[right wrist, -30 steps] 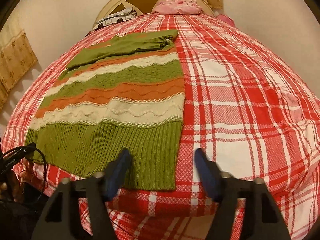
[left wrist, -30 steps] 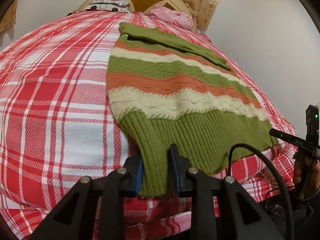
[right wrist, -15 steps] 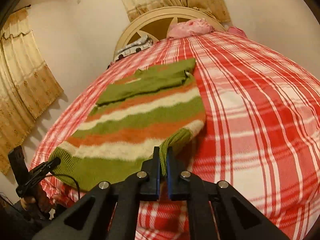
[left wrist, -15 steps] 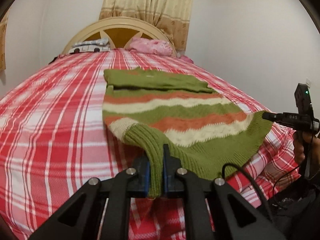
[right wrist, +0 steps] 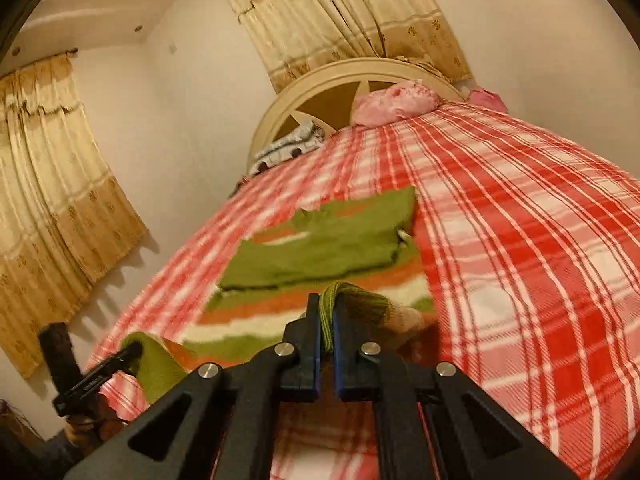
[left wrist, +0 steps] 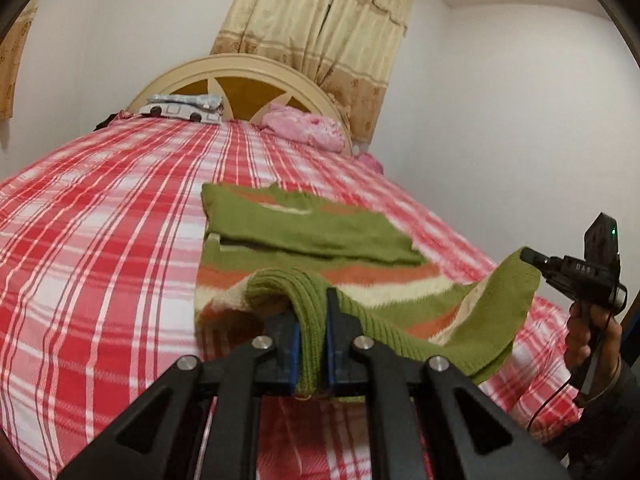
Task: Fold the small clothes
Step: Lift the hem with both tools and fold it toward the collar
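At the near edge of the bed [left wrist: 100, 264], the striped sweater [left wrist: 320, 236] lies flat with its sleeves folded across the chest, and its ribbed hem is raised off the cover. Left gripper [left wrist: 311, 344] and right gripper [right wrist: 326, 326] each have their jaws clamped on a hem corner. Judged next: carry the hem toward the collar, keeping both corners level. No containers show.

A bed in red-and-white plaid bedspread [left wrist: 100, 248] carries a striped knit sweater [left wrist: 320, 236] ahead of the jaws, pink cloth [left wrist: 304, 126] far beyond.
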`<state>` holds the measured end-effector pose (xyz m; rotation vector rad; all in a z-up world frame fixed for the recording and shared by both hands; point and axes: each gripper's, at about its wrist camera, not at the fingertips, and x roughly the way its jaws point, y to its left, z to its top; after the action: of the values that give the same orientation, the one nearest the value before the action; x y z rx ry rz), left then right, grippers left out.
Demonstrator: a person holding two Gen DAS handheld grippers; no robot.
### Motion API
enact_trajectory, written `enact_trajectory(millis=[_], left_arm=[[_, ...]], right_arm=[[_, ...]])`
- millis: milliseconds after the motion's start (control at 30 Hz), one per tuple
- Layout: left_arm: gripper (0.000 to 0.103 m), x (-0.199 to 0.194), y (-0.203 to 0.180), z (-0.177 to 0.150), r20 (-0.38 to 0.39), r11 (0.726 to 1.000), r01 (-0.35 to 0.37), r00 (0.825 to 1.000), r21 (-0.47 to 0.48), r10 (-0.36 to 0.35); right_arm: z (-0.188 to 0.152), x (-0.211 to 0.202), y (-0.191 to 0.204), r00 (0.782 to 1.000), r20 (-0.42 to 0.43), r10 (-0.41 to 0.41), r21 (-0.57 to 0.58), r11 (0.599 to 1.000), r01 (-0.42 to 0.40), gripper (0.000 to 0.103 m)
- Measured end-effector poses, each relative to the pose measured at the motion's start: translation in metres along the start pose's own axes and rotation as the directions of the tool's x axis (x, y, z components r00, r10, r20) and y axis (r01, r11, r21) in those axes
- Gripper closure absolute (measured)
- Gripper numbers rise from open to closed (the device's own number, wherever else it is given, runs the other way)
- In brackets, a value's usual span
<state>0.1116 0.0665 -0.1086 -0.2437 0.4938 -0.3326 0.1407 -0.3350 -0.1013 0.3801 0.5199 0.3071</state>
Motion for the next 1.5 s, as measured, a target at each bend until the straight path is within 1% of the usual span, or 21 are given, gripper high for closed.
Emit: enact_trajectory(millis=[67, 167, 333, 433, 633, 833, 967, 1067, 1167, 1267, 1367, 1500], left_arm=[[0.093, 0.002, -0.001, 0.007, 0.019, 1.000, -0.009, 1.000, 0.021, 0.009], [0.093, 0.009, 0.000, 0.018, 0.029, 0.999, -0.010, 1.000, 0.033, 0.009], [0.093, 0.020, 0.010, 0.033, 0.031, 1.000, -0.005, 0.999, -0.002, 0.005], [0.093, 0.027, 0.016, 0.043, 0.035, 1.000, 0.006, 0.999, -0.029, -0.005], [0.093, 0.047, 0.023, 0.069, 0.050, 0.999, -0.005, 0.999, -0.048, 0.007], [0.093, 0.069, 0.032, 0.096, 0.062, 0.998, -0.017, 0.998, -0.058, 0.020], [0.093, 0.090, 0.036, 0.116, 0.064, 0.999, -0.039, 0.997, -0.026, 0.041], [0.093, 0.107, 0.042, 0.131, 0.063, 0.999, -0.047, 0.997, -0.022, 0.049], [0.093, 0.127, 0.050, 0.142, 0.046, 0.998, -0.044, 0.998, -0.032, 0.046], [0.093, 0.150, 0.056, 0.148, 0.023, 0.998, -0.057, 0.998, -0.026, 0.058], [0.093, 0.174, 0.062, 0.153, -0.002, 0.998, -0.062, 0.998, -0.029, 0.062], [0.093, 0.205, 0.064, 0.165, -0.015, 0.997, -0.077, 0.997, -0.001, 0.077]], right_arm=[[0.008, 0.001, 0.011, 1.000, 0.016, 0.009, -0.032, 0.999, -0.008, 0.099], [0.017, 0.007, 0.017, 1.000, 0.024, 0.017, -0.053, 0.998, -0.016, 0.099], [0.035, 0.020, 0.016, 0.998, 0.046, 0.033, -0.034, 0.999, -0.031, 0.099], [0.050, 0.027, 0.014, 0.998, 0.057, 0.030, -0.028, 0.999, -0.029, 0.099], [0.080, 0.049, 0.013, 0.997, 0.073, 0.011, -0.043, 0.999, -0.008, 0.099], [0.111, 0.080, 0.007, 0.997, 0.078, -0.014, -0.050, 0.999, 0.018, 0.099], [0.129, 0.102, -0.002, 0.997, 0.077, -0.030, -0.047, 0.998, 0.033, 0.099], [0.142, 0.121, -0.008, 0.997, 0.069, -0.046, -0.044, 0.998, 0.049, 0.099], [0.152, 0.140, -0.013, 0.996, 0.060, -0.063, -0.052, 0.996, 0.067, 0.099], [0.161, 0.159, -0.022, 0.996, 0.048, -0.081, -0.055, 0.995, 0.083, 0.099], [0.173, 0.185, -0.034, 0.996, 0.018, -0.082, -0.044, 0.996, 0.083, 0.099], [0.183, 0.218, -0.047, 0.994, -0.023, -0.105, -0.046, 0.994, 0.104, 0.099]])
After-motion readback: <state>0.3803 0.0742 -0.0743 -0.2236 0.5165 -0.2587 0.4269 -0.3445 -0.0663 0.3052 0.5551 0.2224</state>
